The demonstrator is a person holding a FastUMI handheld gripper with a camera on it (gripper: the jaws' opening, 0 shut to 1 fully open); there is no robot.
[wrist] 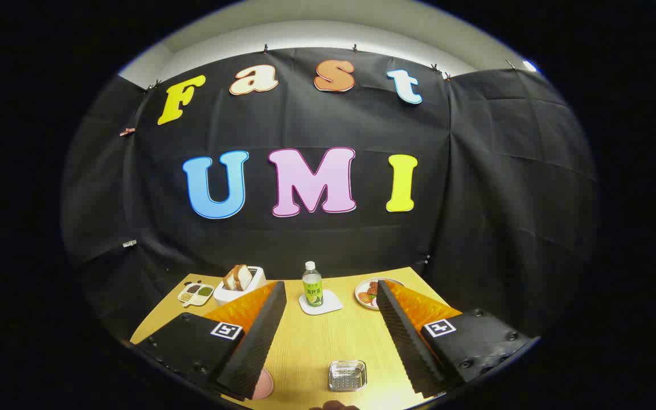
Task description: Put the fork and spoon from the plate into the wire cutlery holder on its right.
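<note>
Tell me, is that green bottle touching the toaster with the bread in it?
Apart. The gripper view shows bare table between the bottle and the toaster, beyond the open gripper.

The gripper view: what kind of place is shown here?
Probably a staged booth for kitchen tasks: a wooden table with a toaster, a bottle and a wire cutlery holder. The gripper is held above it, jaws open and empty.

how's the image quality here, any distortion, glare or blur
Gripper view: strong fisheye bending, the table edges curve; even overhead light, no hard glare; the bottle and wire cutlery holder look sharp but small; the open gripper fingers are crisp.
</note>
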